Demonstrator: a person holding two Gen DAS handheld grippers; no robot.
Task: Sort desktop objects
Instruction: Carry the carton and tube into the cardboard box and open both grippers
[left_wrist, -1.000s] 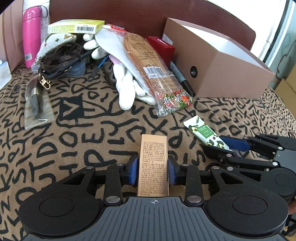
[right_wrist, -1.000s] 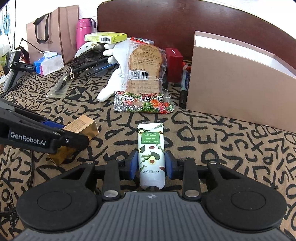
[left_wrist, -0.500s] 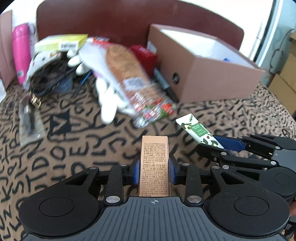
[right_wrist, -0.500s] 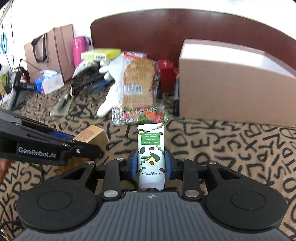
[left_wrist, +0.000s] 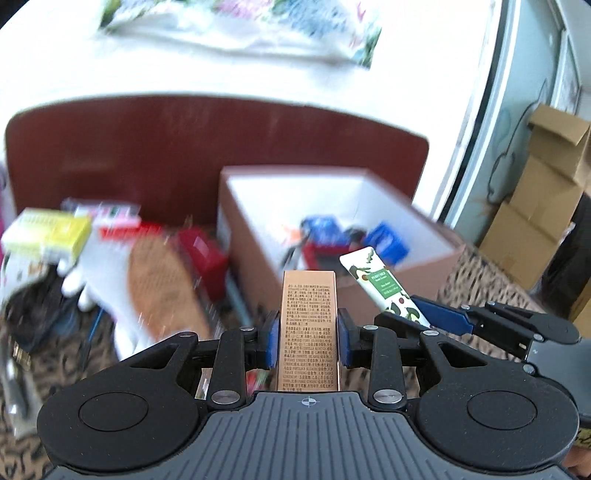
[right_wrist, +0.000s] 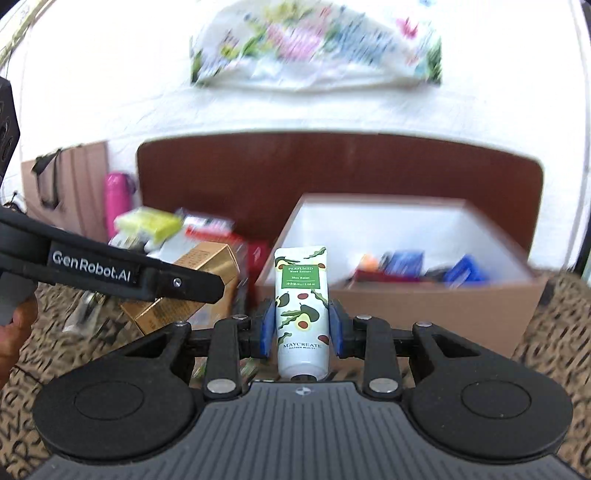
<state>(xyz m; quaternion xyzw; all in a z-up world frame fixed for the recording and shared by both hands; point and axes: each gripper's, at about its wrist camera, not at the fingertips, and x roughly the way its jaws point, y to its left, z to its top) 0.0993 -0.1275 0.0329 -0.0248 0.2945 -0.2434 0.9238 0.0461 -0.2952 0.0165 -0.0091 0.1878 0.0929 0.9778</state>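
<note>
My left gripper (left_wrist: 307, 341) is shut on a slim gold carton (left_wrist: 309, 328), held off the patterned cloth and pointing at the open brown box (left_wrist: 369, 288). My right gripper (right_wrist: 301, 328) is shut on a white hand-cream tube with avocado print (right_wrist: 301, 306), also lifted. In the left wrist view the tube (left_wrist: 382, 288) and the right gripper (left_wrist: 436, 317) show at the right. In the right wrist view the gold carton (right_wrist: 199, 266) shows at the left, in the left gripper. The box (right_wrist: 406, 295) holds several blue and red items.
Left of the box lies a pile: a yellow-green carton (left_wrist: 48, 232), a white glove (left_wrist: 103, 280), a bagged insole (left_wrist: 162, 288), a red box (left_wrist: 203, 254). A pink bottle (right_wrist: 117, 203) and a paper bag (right_wrist: 62, 184) stand far left. Cardboard cartons (left_wrist: 535, 206) are stacked at the right.
Both grippers rose off the cloth with their items and tilted up toward the box, whose inside now shows. The left pads closed onto the gold carton.
</note>
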